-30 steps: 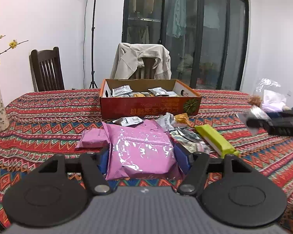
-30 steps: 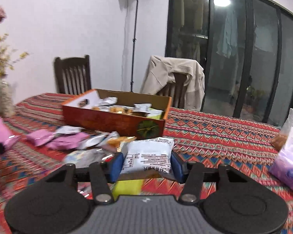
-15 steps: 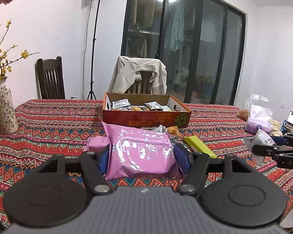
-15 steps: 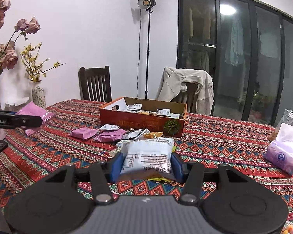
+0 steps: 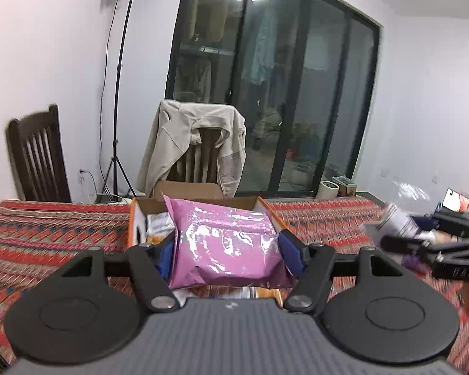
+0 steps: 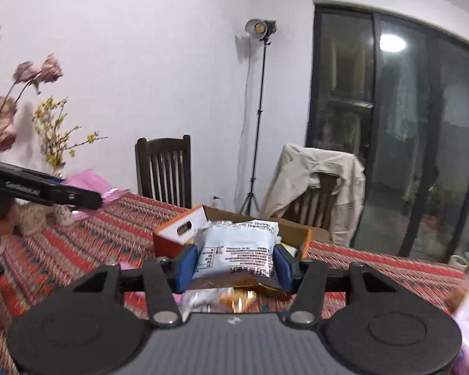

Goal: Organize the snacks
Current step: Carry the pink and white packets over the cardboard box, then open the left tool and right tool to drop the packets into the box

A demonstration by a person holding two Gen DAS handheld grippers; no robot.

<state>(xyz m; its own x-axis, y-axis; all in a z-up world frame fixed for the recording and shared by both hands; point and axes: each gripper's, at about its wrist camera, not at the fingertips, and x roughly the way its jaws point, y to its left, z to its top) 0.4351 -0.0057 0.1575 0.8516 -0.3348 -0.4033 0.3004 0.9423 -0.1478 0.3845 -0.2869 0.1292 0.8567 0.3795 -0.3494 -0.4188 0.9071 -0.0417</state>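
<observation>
Left wrist view: left gripper (image 5: pixel 226 251) pinching glossy pink snack pack (image 5: pixel 225 243), held above bench (image 5: pixel 47 234) in front of orange cardboard box (image 5: pixel 134 218). Pack hides most of box interior; few packets visible at left. Right gripper (image 5: pixel 428 243) blurred at right edge, load hard to make out.

Right wrist view: right gripper (image 6: pixel 234 264) clamped on white printed snack bag (image 6: pixel 237 248), crumpled, print unreadable. Box (image 6: pixel 178 232) behind, mostly covered. Loose wrappers (image 6: pixel 231 301) below, blurred.
</observation>
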